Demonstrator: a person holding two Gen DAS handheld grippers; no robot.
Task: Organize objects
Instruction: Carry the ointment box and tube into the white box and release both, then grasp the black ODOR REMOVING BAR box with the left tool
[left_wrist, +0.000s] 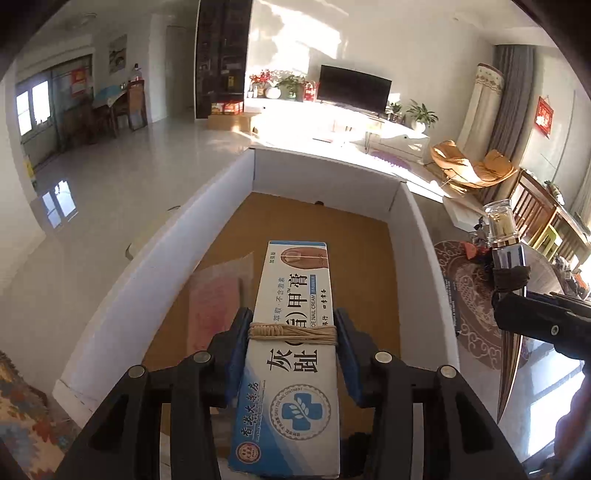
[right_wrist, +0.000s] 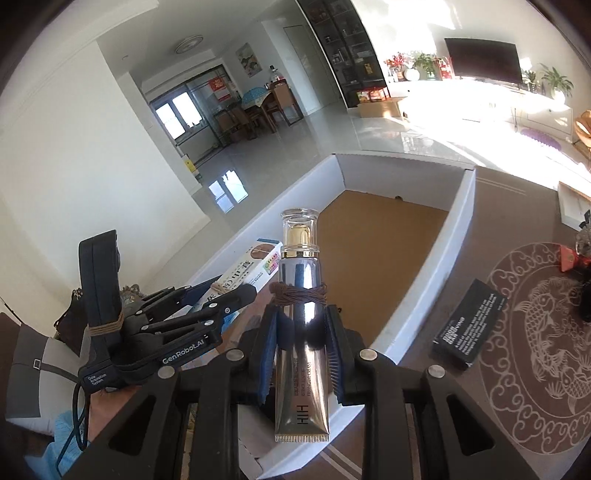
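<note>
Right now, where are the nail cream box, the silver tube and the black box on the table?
nail cream box (left_wrist: 291, 332), left wrist view, its printed top face.
silver tube (right_wrist: 301, 325), right wrist view, its shiny body.
black box (right_wrist: 469, 328), right wrist view, its lettered top.

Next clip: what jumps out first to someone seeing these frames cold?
Each hand-held gripper carries something over the white cardboard box. The left hand-held gripper clamps a blue-and-white nail cream carton above the box's brown floor. The right hand-held gripper is shut on a shiny silver cream tube, its clear cap pointing away, near the box's right wall; a black carton lies outside on the patterned tabletop.
</note>
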